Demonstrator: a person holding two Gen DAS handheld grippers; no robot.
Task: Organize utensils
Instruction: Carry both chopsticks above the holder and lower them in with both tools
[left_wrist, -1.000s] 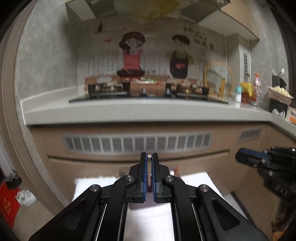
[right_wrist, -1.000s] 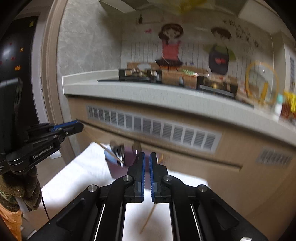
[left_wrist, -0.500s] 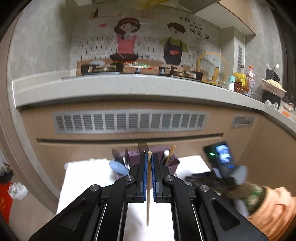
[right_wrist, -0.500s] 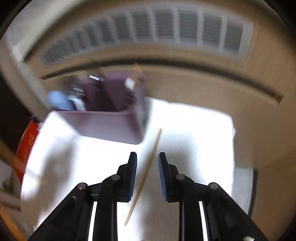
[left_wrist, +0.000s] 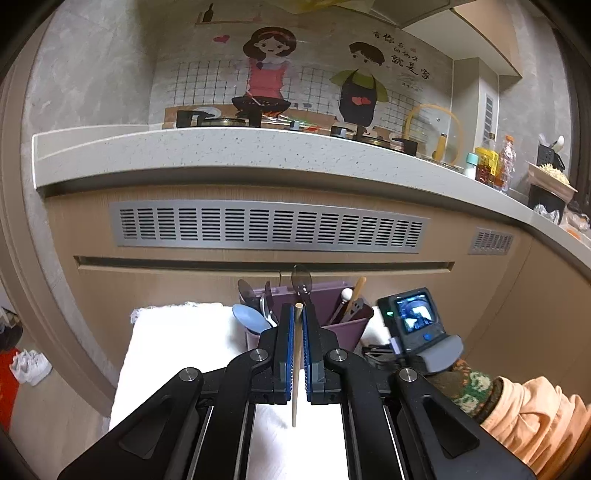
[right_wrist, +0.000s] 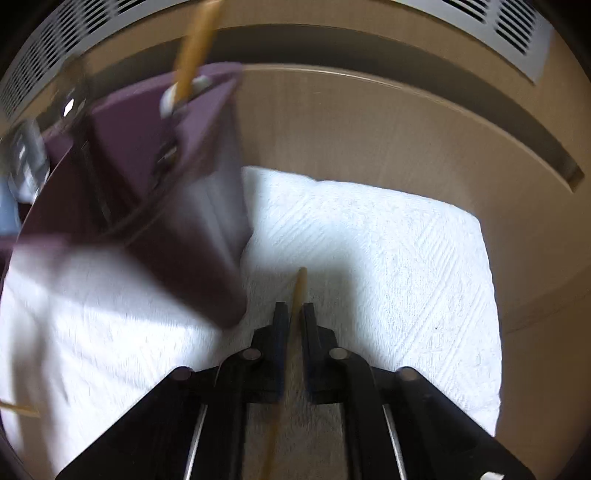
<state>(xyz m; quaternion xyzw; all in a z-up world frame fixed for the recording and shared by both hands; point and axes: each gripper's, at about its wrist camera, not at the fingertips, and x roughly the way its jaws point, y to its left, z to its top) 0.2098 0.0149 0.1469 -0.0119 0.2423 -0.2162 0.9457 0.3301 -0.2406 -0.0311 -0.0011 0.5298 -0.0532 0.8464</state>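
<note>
From my left wrist view, my left gripper (left_wrist: 298, 343) is pinching a chopstick (left_wrist: 296, 369) upright between its pads, the stick's top just above the fingertips and its lower end hanging over the white towel (left_wrist: 177, 343) that covers the surface. Straight ahead stands the purple holder (left_wrist: 347, 325), already carrying spoons, a blue scoop (left_wrist: 250, 319) and some wooden handles; the holder sits on the towel against the cabinet front. My right hand shows at the right edge in an orange sleeve, with the back of its gripper and a small lit screen. I judge this chopstick is ready to go in, so the left's next move calls for carrying it forward over a free compartment and lowering it tip first. From my right wrist view, my right gripper (right_wrist: 291, 314) sits low on the towel (right_wrist: 388, 258) with its fingers astride a second chopstick (right_wrist: 295, 299) lying there, just beside the holder's (right_wrist: 140, 155) near corner. The fingers are nearly together, but the blur keeps me from telling whether they already grip the stick. So this step is the pickup: I need to close squarely on the stick, then lift it clear without knocking the holder.
</note>
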